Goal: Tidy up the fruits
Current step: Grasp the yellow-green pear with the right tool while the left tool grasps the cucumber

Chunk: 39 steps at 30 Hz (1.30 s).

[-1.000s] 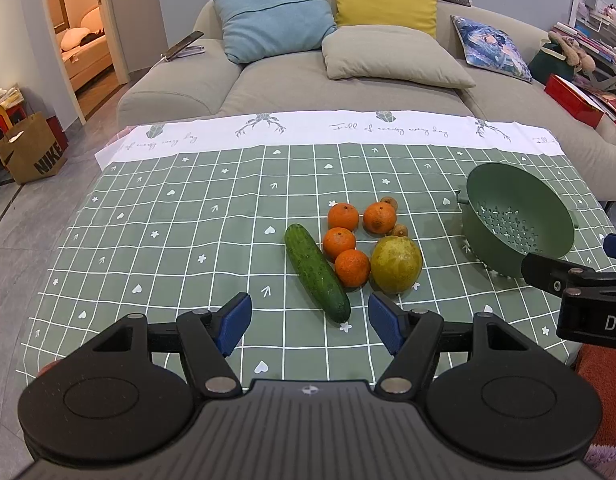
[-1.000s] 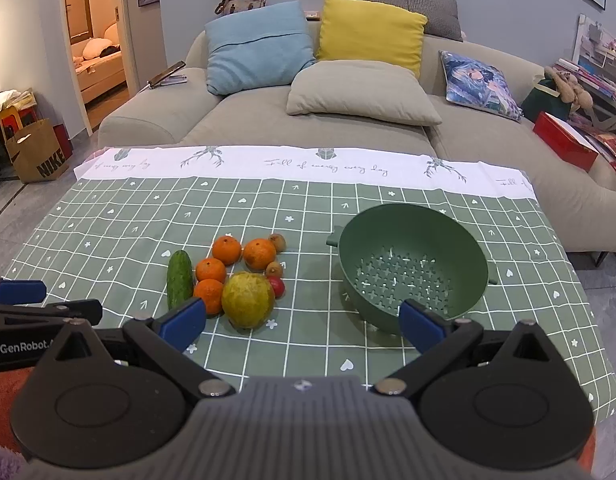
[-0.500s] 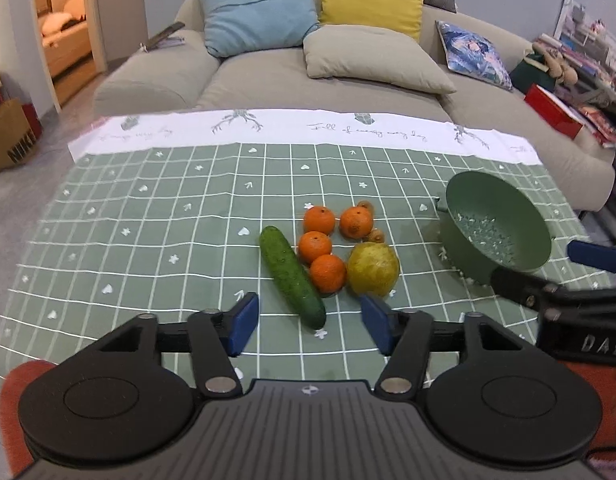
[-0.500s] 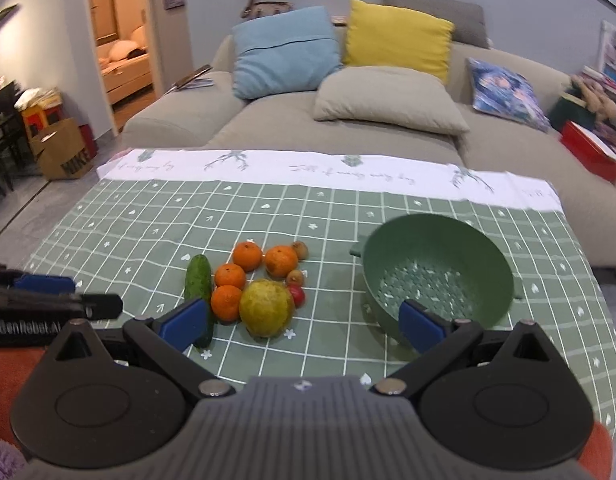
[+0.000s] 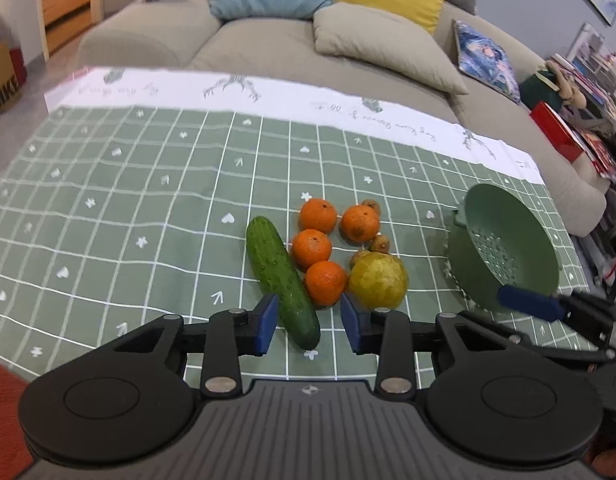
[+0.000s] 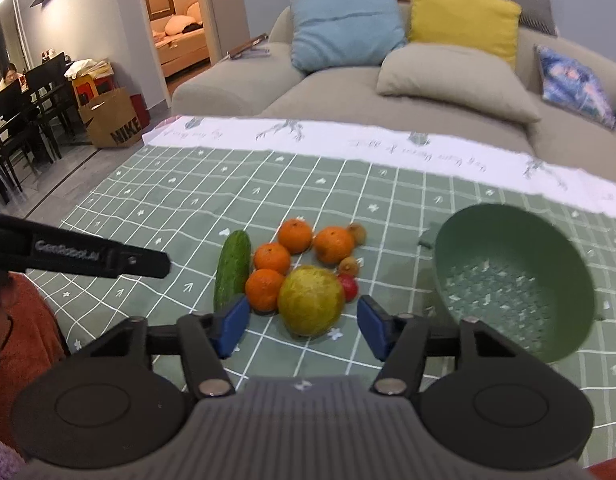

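Both grippers are hovering low over the green checked cloth [image 5: 148, 184], each with its blue pads spread and gripping nothing. Left gripper [image 5: 310, 326] is sitting with its pads on either side of the near end of the cucumber [image 5: 282, 280], the left pad just beside it; whether it is touching is hard to tell. Right gripper [image 6: 302, 326] is standing wide apart just in front of the big yellow-green fruit [image 6: 310, 300], its pads flanking that fruit without touching it.

Four oranges are lying in a tight cluster right of the cucumber, the nearest orange [image 5: 326, 282] resting against the yellow-green fruit. Two small brown fruits are sitting behind that cluster, one [image 6: 358, 232] by the far right orange, the other [image 6: 348, 266] nearer, and a small red fruit [image 6: 350, 286] is tucked against the yellow-green fruit's right side.

A green colander [image 6: 512, 276] is standing to the right of the pile, apart from it, holding no fruit. A couch [image 6: 428, 88] with cushions is showing beyond the cloth.
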Each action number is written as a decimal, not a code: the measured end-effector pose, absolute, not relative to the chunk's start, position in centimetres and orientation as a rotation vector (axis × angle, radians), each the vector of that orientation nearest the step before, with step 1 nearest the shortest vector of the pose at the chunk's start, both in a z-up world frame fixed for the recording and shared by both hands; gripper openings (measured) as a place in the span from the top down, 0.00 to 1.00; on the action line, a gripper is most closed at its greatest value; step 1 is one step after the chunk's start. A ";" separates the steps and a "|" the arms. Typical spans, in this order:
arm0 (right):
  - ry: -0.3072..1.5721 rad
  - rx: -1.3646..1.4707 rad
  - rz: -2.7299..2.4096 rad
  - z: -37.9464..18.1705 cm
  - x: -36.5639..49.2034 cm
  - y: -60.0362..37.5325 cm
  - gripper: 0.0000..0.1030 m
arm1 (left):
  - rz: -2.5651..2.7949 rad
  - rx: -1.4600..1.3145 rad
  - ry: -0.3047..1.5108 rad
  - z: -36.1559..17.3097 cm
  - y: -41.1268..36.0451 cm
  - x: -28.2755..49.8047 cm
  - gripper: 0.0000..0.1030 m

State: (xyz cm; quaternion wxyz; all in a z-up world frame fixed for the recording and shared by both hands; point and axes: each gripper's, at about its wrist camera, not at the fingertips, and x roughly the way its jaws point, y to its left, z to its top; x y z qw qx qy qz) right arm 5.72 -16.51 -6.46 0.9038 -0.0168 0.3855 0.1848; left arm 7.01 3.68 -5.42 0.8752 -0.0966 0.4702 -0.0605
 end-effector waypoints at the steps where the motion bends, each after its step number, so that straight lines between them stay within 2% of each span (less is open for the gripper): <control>1: 0.809 -0.029 0.381 -6.9 6.2 -16.3 0.45 | -0.126 -0.221 0.991 -5.9 3.9 7.5 0.59; 20: 1.035 0.129 0.348 -14.6 15.0 -15.0 0.43 | 0.005 -0.346 1.154 -13.1 5.2 15.5 0.59; 28: 1.079 0.173 0.358 -15.9 16.5 -15.0 0.39 | 0.023 -0.339 1.193 -14.4 5.2 17.3 0.58; 39: 1.103 0.157 0.365 -16.6 17.1 -14.4 0.40 | -0.010 -0.374 1.222 -15.2 5.7 17.8 0.59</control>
